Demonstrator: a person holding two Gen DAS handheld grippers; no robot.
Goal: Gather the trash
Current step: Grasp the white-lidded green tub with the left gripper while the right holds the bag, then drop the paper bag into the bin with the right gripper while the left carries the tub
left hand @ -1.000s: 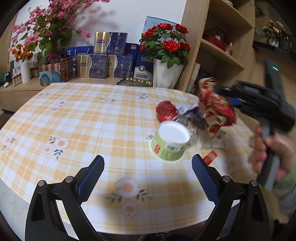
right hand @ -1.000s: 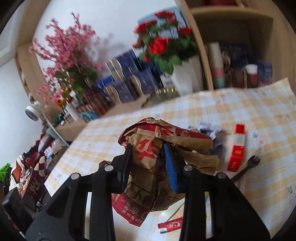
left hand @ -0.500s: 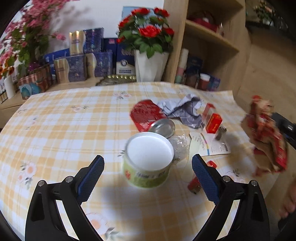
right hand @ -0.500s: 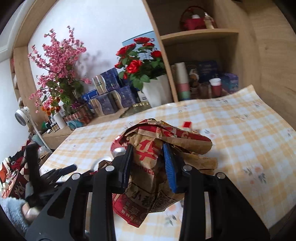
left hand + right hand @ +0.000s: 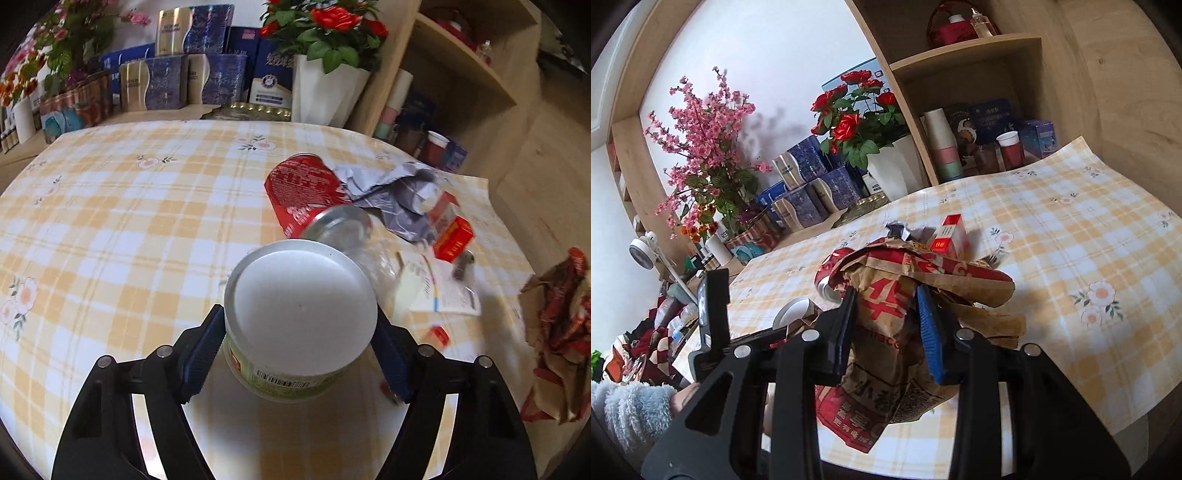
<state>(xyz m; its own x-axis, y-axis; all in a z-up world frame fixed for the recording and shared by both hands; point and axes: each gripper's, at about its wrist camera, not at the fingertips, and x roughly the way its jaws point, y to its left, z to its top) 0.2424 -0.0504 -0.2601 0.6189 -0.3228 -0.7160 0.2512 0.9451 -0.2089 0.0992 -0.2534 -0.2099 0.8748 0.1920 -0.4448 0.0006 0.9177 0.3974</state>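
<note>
Between the blue pads of my left claw (image 5: 299,345) sits the round tub (image 5: 300,317) with the white lid and green label, tipped on its side so the lid faces the camera. The pads touch or nearly touch its rim on both sides; I cannot tell whether they truly bite yet. My right claw (image 5: 886,325) is pinching the crumpled brown-and-red paper bag (image 5: 908,332), which hangs above the near edge of the worktop (image 5: 1071,240).

I judge the step in hand to be securing the tub. It is wide and smooth, so I want the pads on the wall just behind the lid rim, not on the rim's lip, where they could skate off. I squeeze slowly and watch for the tub rolling, since it rests on its curved side. I lift straight up only once it stops shifting.

Just behind the tub lies a red drink can (image 5: 306,192) on its side, with a clear glass jar (image 5: 343,225) against it and grey crumpled wrapping (image 5: 391,192) beside them. A red carton (image 5: 452,238) and a paper leaflet (image 5: 439,291) lie further right. Dragging the tub forward would knock the jar, so I pull back and up. I keep the bag well off to the right, clear of the lift.
</note>
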